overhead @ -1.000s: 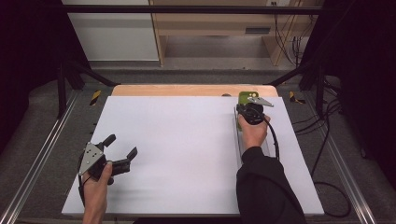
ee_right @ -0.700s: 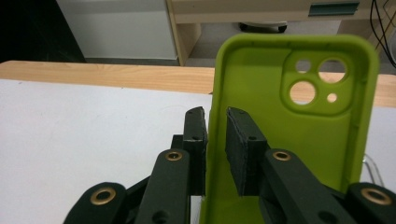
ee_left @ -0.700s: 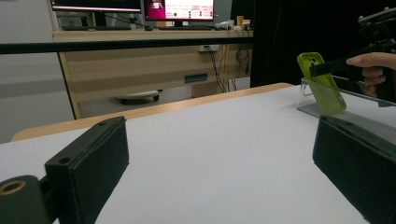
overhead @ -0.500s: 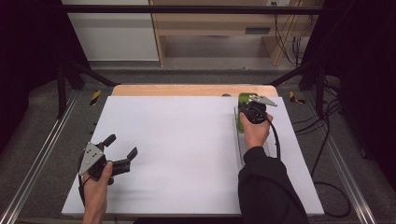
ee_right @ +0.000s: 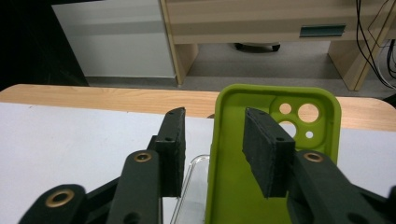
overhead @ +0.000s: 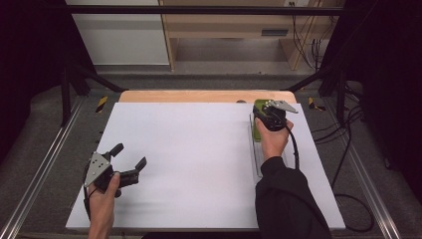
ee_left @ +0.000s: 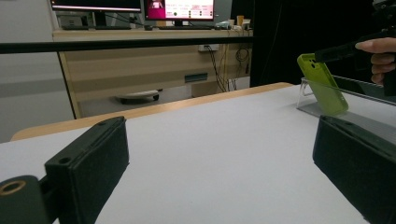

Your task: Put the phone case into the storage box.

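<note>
R gripper (ee_right: 212,154) jaws just opened off green phone case (ee_right: 275,154); case edge between them, untouched, leaning on clear stand (overhead: 255,149) far right. L gripper (overhead: 130,160) spread, idle near left.

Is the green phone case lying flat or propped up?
Propped up: the green phone case leans tilted against the clear stand.

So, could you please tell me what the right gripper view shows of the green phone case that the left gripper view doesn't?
Right gripper view: the inside of the case with camera cutouts, its side wall between the jaws of the right tool, which have just been opening. Left gripper view: the case leaning on a clear stand, a lit monitor behind. Both: the case, clear stand and white table.
</note>
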The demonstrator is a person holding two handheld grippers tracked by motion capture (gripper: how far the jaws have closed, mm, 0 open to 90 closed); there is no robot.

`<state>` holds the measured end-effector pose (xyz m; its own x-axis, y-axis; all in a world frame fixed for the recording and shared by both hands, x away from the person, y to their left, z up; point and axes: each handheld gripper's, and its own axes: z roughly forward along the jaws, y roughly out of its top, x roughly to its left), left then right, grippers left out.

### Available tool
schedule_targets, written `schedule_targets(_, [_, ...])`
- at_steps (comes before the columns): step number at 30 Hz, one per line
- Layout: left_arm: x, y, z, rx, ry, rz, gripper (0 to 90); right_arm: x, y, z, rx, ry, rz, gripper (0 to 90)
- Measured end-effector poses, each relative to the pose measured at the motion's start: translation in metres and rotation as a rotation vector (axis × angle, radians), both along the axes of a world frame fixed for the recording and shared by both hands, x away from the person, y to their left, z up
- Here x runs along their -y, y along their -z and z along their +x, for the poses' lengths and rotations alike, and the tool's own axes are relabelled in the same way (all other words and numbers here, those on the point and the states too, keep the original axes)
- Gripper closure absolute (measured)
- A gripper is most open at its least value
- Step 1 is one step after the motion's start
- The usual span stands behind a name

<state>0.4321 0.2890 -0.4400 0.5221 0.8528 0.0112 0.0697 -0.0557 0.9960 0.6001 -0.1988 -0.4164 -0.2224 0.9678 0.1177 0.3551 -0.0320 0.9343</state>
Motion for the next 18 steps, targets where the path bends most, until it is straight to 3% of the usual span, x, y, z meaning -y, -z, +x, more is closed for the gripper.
schedule_targets(11, [0.0,0.0,0.0,-0.001,0.001,0.002,3.2,-0.002,-0.013,-0.005,0.014,0.009,0.012,31.9])
schedule_targets(18, [0.0,0.0,0.0,-0.002,0.0,0.002,3.2,-0.002,-0.018,-0.008,0.017,0.005,0.017,21.7])
